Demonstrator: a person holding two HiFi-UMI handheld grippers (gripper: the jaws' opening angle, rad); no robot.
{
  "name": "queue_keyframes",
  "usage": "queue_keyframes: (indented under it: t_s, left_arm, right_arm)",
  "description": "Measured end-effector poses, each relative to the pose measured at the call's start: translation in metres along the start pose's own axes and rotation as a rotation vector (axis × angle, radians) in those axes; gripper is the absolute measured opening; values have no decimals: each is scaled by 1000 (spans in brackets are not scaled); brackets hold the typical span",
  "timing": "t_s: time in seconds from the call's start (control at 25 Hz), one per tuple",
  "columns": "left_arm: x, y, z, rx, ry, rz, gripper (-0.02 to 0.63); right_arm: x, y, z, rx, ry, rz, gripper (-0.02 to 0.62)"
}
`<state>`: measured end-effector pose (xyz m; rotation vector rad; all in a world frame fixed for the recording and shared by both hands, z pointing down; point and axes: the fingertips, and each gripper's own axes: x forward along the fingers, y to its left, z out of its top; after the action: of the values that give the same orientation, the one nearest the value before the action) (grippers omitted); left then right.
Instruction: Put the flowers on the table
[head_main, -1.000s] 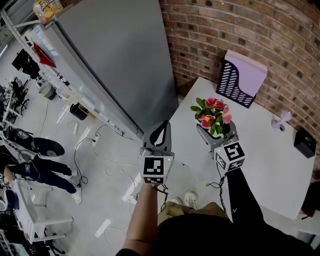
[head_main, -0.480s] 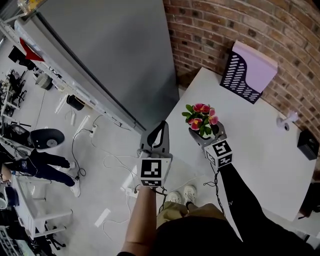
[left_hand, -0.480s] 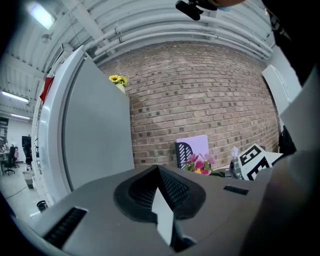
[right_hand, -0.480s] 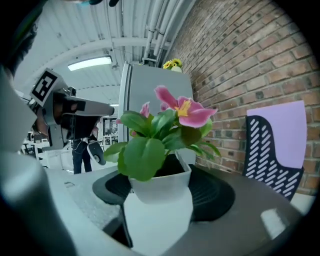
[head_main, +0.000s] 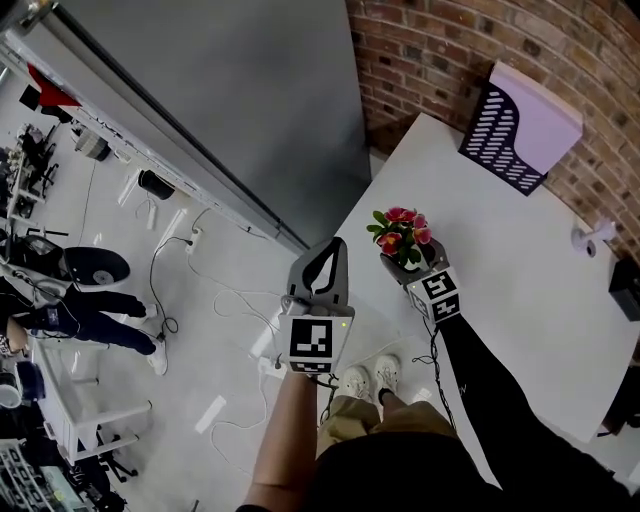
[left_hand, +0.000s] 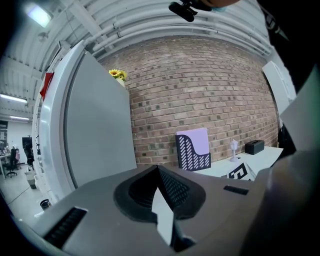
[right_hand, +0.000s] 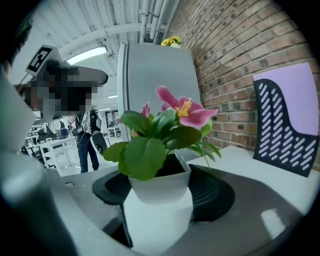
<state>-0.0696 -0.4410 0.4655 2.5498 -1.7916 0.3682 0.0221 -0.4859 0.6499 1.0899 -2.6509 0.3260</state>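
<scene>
Flowers (head_main: 402, 232), pink with broad green leaves, stand upright in a white pot (right_hand: 159, 200) that sits between the 2 fingers of the right gripper (head_main: 408, 266). The jaws stand wide, and the dark ribbed pads press on the pot's left and right sides, so the pot is gripped. Blooms and leaves rise above the fingertips. The pot is over the near corner of the white table (head_main: 520, 290); whether its base touches the top cannot be told.

Ahead of the right fingers and to their right, a black and lilac file holder (head_main: 520, 125) stands on the table against the brick wall (head_main: 450, 50).

The left gripper (head_main: 325, 260) is off the table's edge, to the left of the right fingers and over the floor. Its 2 fingers are closed tip to tip with nothing between them. Beyond their tips is a tall grey cabinet (head_main: 230, 90).
</scene>
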Motion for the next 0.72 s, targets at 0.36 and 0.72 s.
queue_keyframes:
  t_s: [0.36, 0.72]
  left_arm:
    - [-14, 12, -19, -16, 36, 26, 8]
    - [-24, 23, -29, -21, 61, 47, 8]
  right_arm:
    - [20, 13, -40, 8, 91, 32, 344]
    - [30, 19, -61, -51, 151, 48, 344]
